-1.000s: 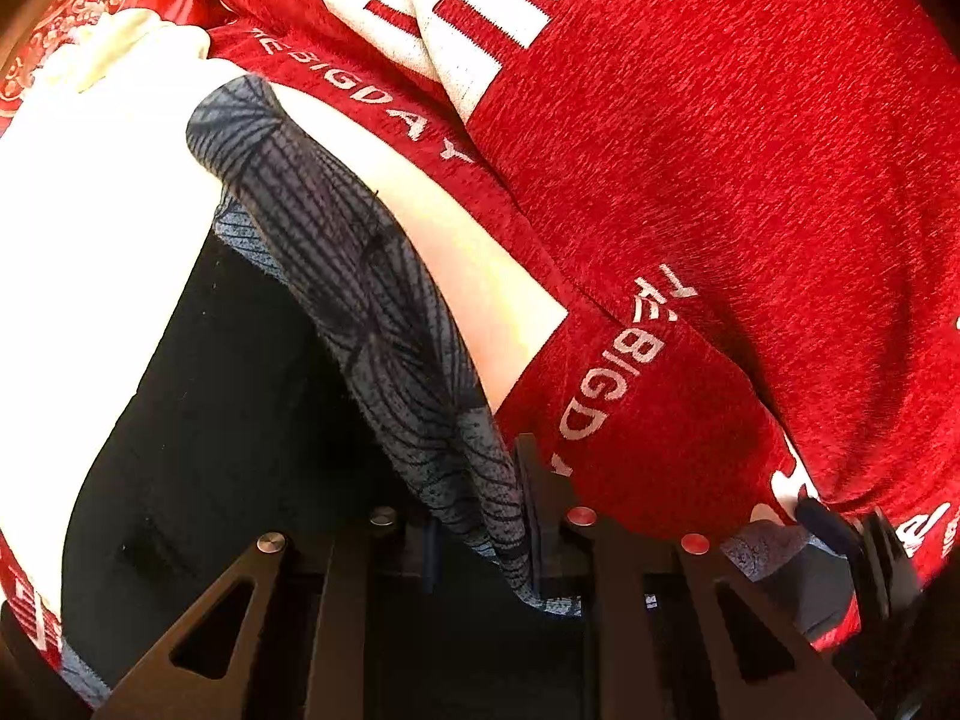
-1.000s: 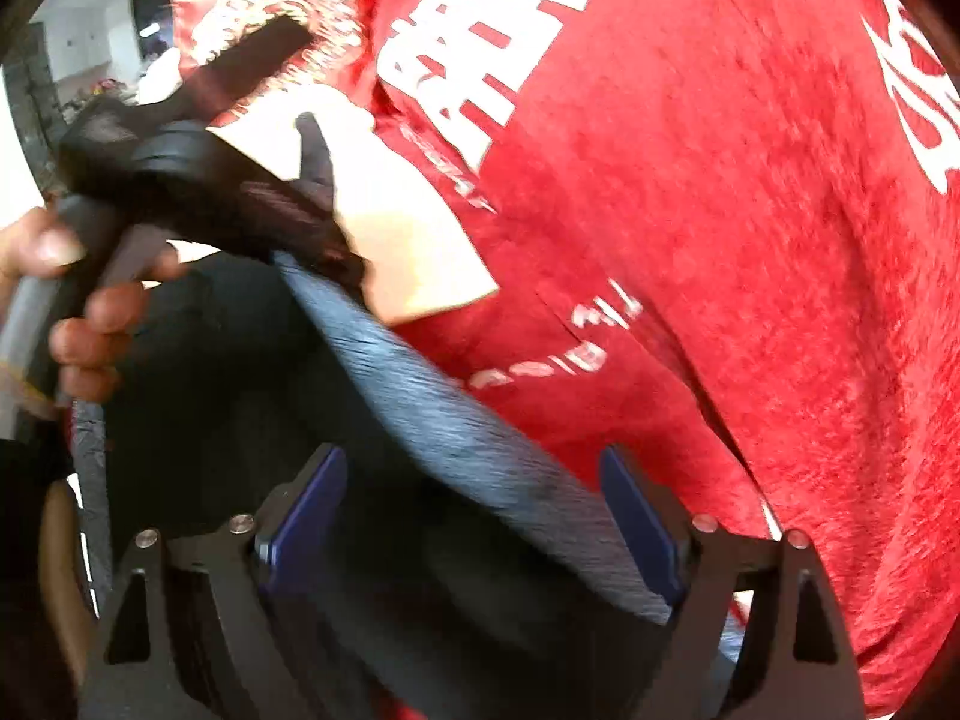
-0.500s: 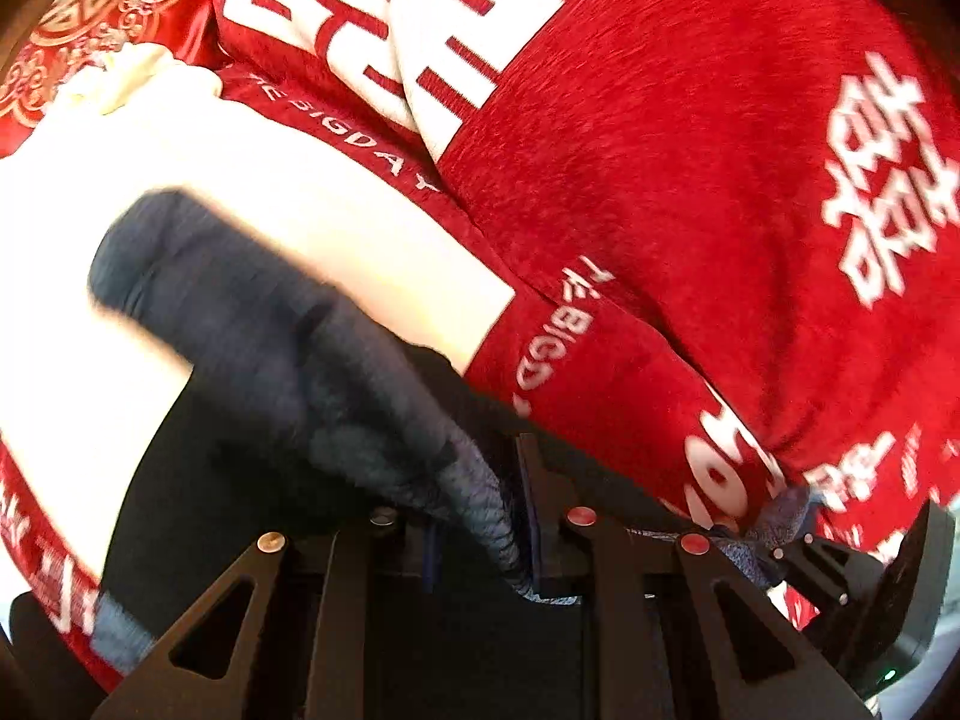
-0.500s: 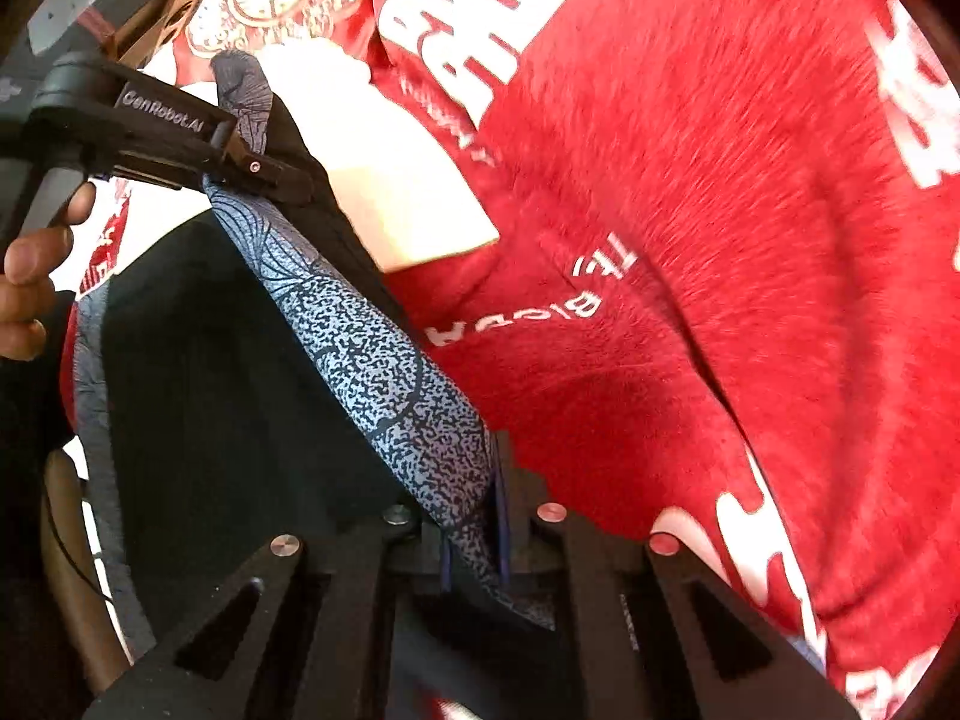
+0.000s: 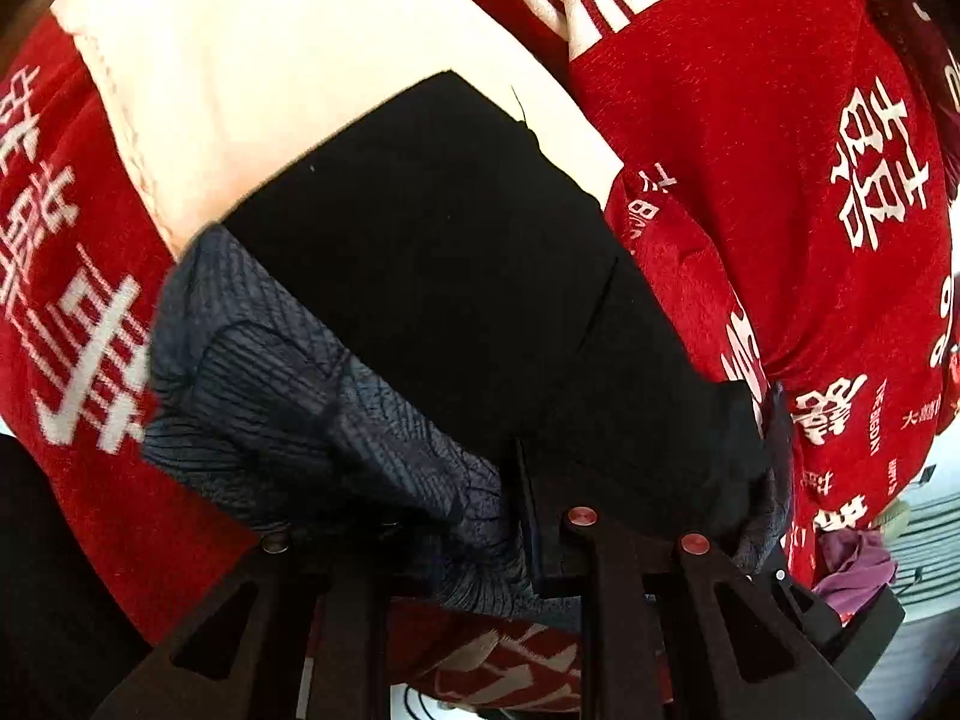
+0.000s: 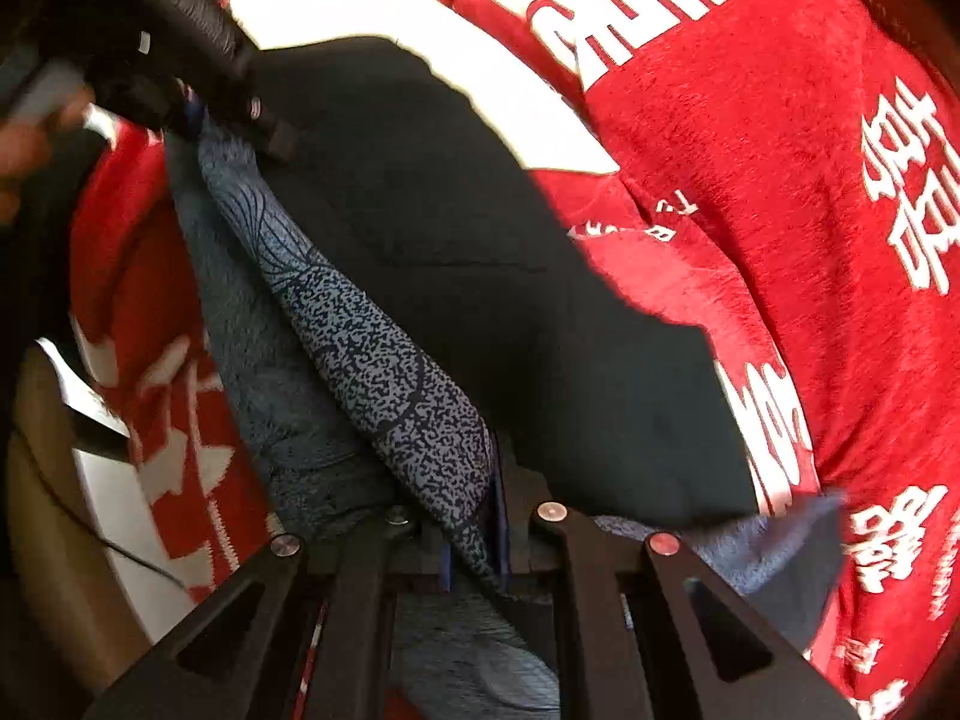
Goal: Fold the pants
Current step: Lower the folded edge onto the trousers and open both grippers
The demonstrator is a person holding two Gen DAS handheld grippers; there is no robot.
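Observation:
The pants (image 5: 456,276) are black with a grey-blue patterned band, and they lie on a red cloth with white characters. My left gripper (image 5: 498,516) is shut on the patterned band (image 5: 312,396), which bunches up just ahead of its jaws. In the right wrist view the pants (image 6: 480,276) spread forward, and my right gripper (image 6: 480,534) is shut on the speckled grey-blue band (image 6: 384,384). That band runs taut up to the left gripper (image 6: 198,114) at the upper left, held by a person's hand (image 6: 24,144).
The red cloth (image 5: 780,192) covers the surface, with a cream-white patch (image 5: 288,78) behind the pants. A purple cloth (image 5: 858,570) and white slatted thing sit at the far right edge. A white edge with a cable (image 6: 108,516) shows at lower left.
Both grippers have swept sideways across the red cloth, pulling the pants along. The right gripper, open a second ago, has shut on the patterned band. The black panel now lies flatter.

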